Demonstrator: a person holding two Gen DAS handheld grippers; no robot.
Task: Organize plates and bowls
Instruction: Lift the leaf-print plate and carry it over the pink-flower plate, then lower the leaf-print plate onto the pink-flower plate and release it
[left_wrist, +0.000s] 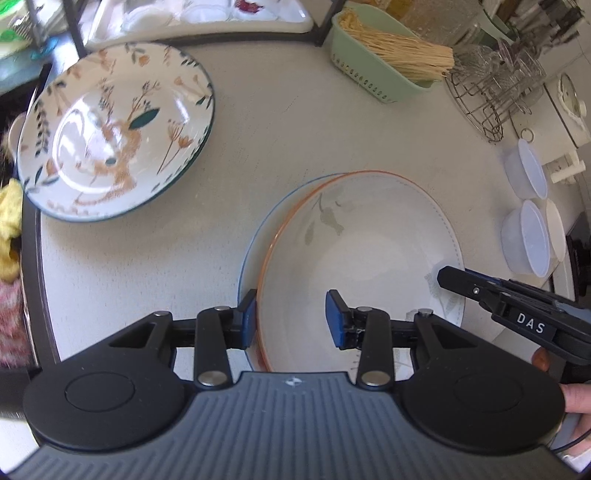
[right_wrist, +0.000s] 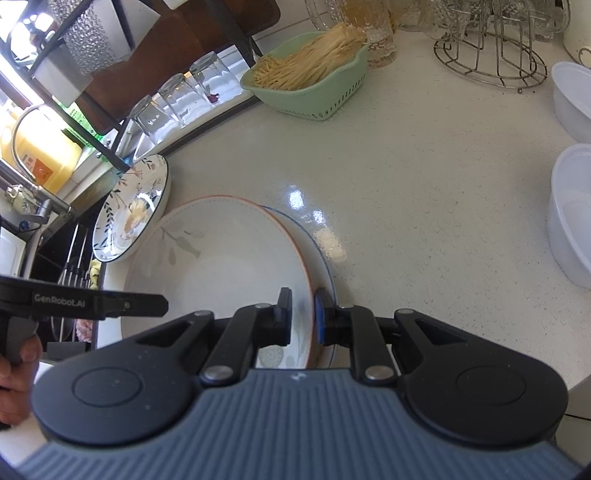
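- Worktop (left_wrist: 258, 122): speckled white, carrying all the crockery.
- Orange-rimmed plate (left_wrist: 369, 236) lies on a blue-rimmed plate (left_wrist: 255, 236), offset; the lower one shows only as a crescent.
- Floral plate (left_wrist: 114, 129) sits well apart, towards the dish rack.
- Right claw (right_wrist: 302, 317): narrow, pads clamped on the orange-rimmed plate's edge.
- Left claw (left_wrist: 290, 319): partly open, straddling the opposite rim; pad contact unclear.
- Plate's near edge hidden behind the claw bodies.

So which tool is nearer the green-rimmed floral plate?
Left. The left tool straddles the orange-rimmed plate's rim on the side facing the floral plate. The right tool is shut on the orange-rimmed plate's opposite rim, farther away.
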